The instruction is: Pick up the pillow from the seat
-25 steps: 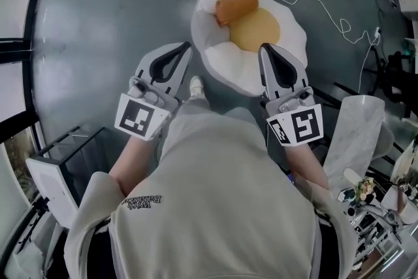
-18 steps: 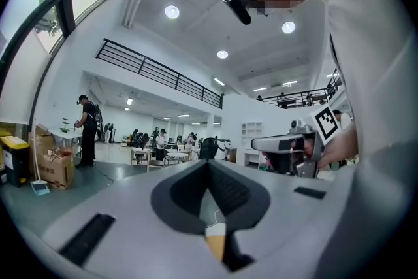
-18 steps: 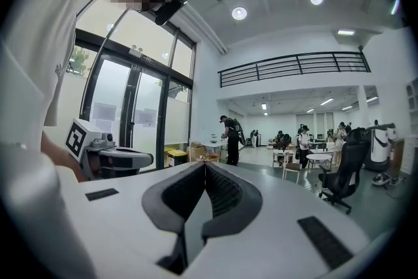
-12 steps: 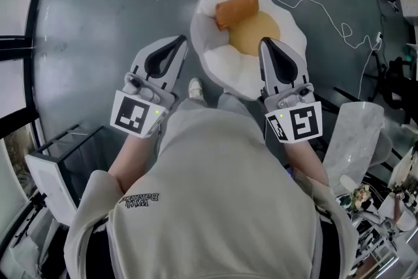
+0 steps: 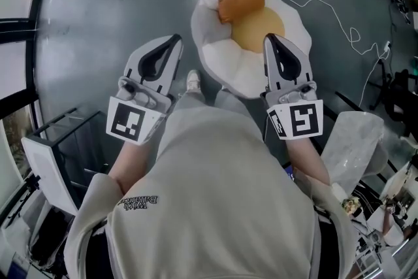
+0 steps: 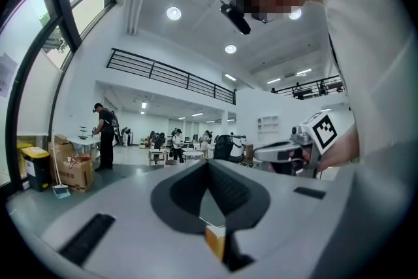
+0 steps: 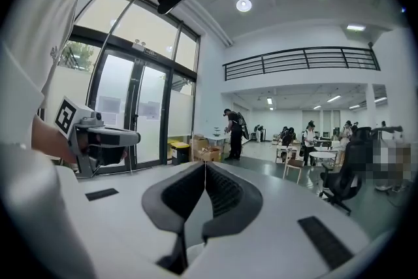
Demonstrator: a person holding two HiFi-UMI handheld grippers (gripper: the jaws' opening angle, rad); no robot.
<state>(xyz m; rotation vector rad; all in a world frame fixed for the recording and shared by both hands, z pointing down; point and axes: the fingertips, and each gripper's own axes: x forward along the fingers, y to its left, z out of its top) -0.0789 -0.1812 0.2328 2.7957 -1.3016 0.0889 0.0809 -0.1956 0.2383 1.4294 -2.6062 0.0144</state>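
Both forearms reached forward from the body, holding the left gripper [image 5: 175,41] and right gripper [image 5: 269,39] roughly level and well apart. Both pairs of jaws were pressed together with nothing between them, the left above the floor [image 5: 98,10] beside the egg-shaped seat [image 5: 225,62], the right above the seat's near edge. Beyond them, the orange pillow [image 5: 241,2] lay on the seat's far side, untouched.

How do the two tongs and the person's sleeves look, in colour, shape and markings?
Both the left tongs and right tongs are pale grey and tapered, with black ribbed pads. Each carries a white cube with black square markers. The sleeves are beige.
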